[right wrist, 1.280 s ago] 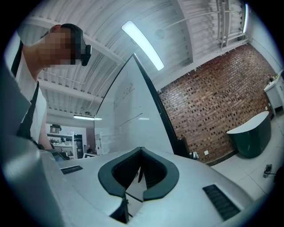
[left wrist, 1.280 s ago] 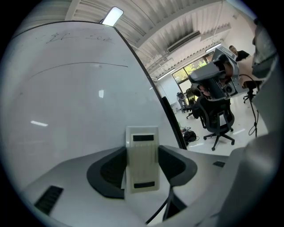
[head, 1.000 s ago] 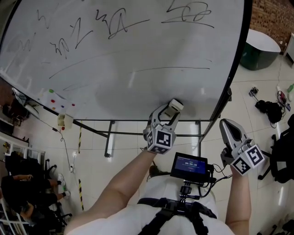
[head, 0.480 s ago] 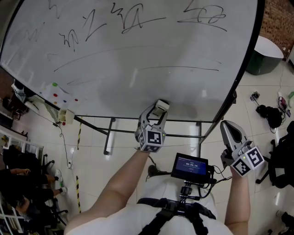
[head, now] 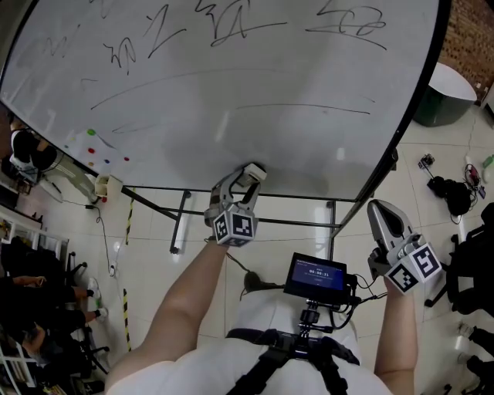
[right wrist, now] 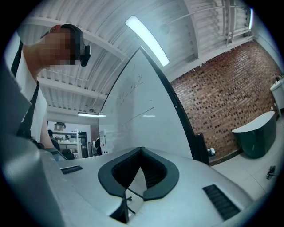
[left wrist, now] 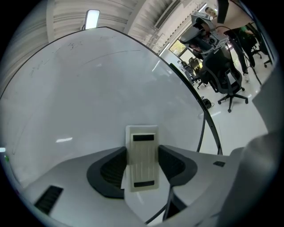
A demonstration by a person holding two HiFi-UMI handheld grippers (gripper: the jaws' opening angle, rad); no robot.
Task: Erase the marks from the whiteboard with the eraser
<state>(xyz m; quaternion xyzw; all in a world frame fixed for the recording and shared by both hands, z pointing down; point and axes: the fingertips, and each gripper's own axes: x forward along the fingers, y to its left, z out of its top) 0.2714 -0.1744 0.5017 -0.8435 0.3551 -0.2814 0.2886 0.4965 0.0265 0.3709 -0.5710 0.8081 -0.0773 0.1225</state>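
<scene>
The whiteboard (head: 231, 139) fills the top of the head view. Black scribbles (head: 231, 23) run along its upper part, with long thin lines (head: 301, 106) below them. My left gripper (head: 245, 179) is shut on the cream eraser (head: 253, 171) at the board's lower edge, below all the marks. In the left gripper view the eraser (left wrist: 142, 164) stands upright between the jaws against the whiteboard (left wrist: 88, 97); contact cannot be told. My right gripper (head: 384, 220) hangs off the board's lower right, shut and empty. Its gripper (right wrist: 141, 150) shows the pads meeting at the tips.
Coloured magnets (head: 93, 133) dot the board's lower left. The board's black stand (head: 181, 224) runs below it. A small monitor (head: 314, 275) sits at my chest. A green and white tub (head: 444, 96) and black gear (head: 451, 189) lie on the floor at right; office chairs (left wrist: 222, 75) stand nearby.
My left gripper has carried the eraser leftward along the board's lower edge. The right gripper has stayed where it was.
</scene>
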